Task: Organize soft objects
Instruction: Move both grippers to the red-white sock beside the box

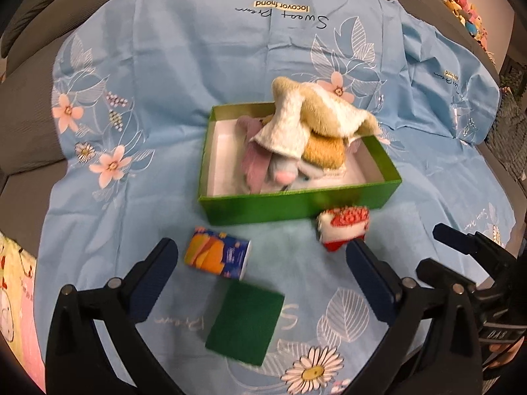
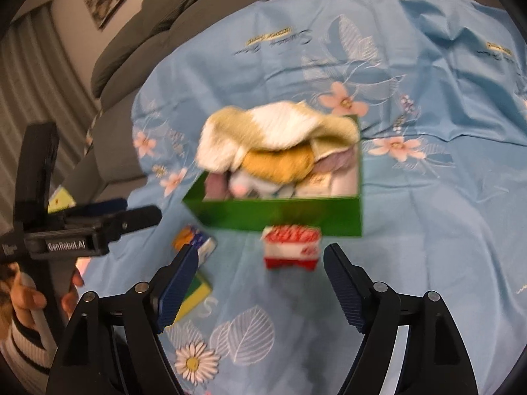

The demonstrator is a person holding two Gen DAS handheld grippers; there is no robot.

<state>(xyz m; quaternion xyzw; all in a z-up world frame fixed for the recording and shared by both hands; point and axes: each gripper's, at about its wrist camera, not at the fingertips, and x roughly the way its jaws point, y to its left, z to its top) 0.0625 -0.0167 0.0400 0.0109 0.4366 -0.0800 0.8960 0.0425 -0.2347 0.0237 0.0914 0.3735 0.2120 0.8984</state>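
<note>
1. Cloth, light blue with printed flowers (image 1: 164, 105), covers the sofa, and all the things lie on it.
2. The left gripper (image 1: 263, 263) has its jaws wide apart and holds nothing. Between the jaws, close to the left one, lies a small tissue packet (image 1: 217, 256); a green sponge (image 1: 245, 322) lies just below it, nearer to the camera.
3. The right gripper (image 2: 260, 273) also has its jaws apart, with nothing pressed between them. A red and white soft block (image 2: 291, 251) lies between the tips and a little ahead of them, not touching either.
4. Ahead of both pairs of jaws stands the green box (image 1: 296, 204). Inside it are a plush toy (image 1: 276, 171) and a cream and yellow towel (image 1: 316, 115), which is heaped over the far rim.
5. The block lies just beside the near wall of the box.
</note>
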